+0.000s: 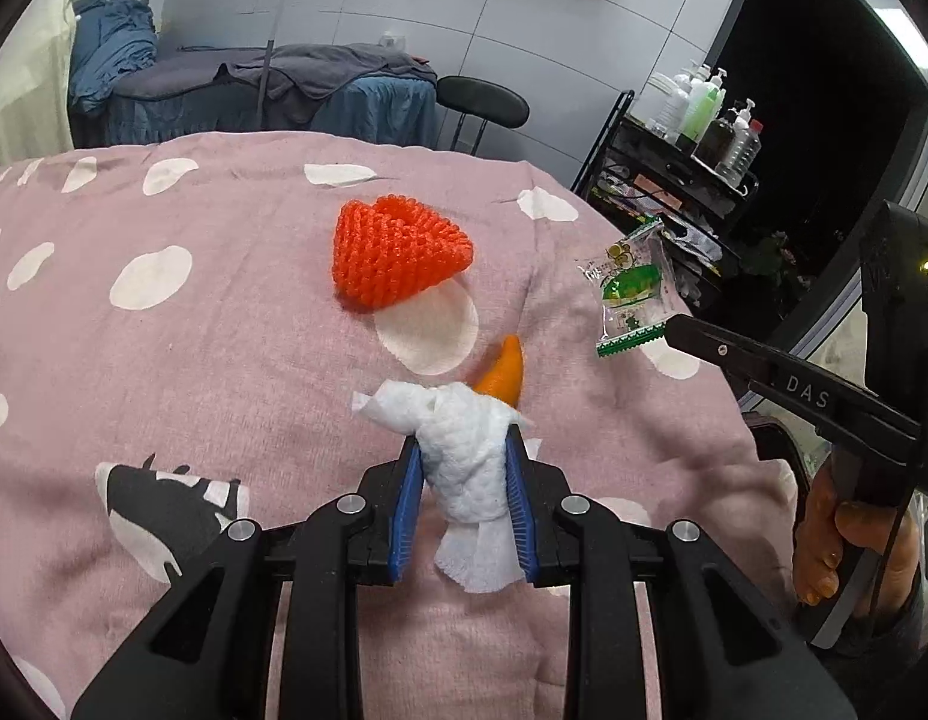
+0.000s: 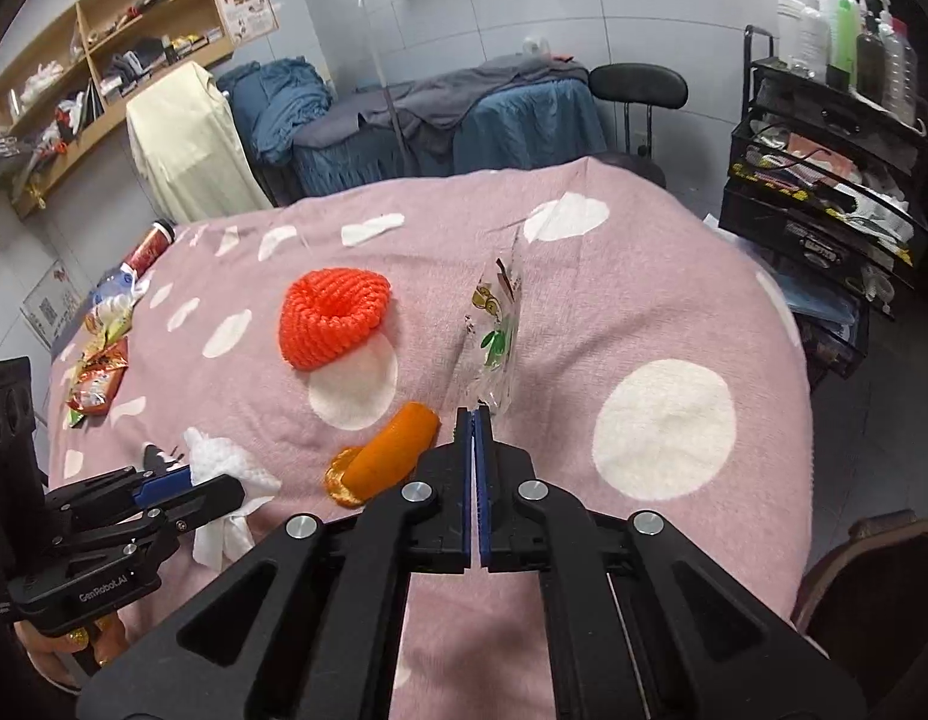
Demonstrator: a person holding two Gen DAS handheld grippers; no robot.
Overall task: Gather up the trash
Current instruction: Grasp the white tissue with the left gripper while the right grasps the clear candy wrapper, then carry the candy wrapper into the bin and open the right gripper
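Observation:
A crumpled white tissue is pinched between the blue pads of my left gripper, just above the pink dotted blanket. In the right wrist view that gripper and the tissue show at the lower left. My right gripper is shut on the bottom edge of a clear candy wrapper with green print, which stands upright above the blanket. The left wrist view shows this wrapper hanging off the right gripper. An orange peel and a red foam net lie on the blanket between the grippers.
Snack wrappers and a red can lie at the bed's far left edge. A black rack with bottles stands right of the bed, a black stool behind it. A hand grips the right tool's handle.

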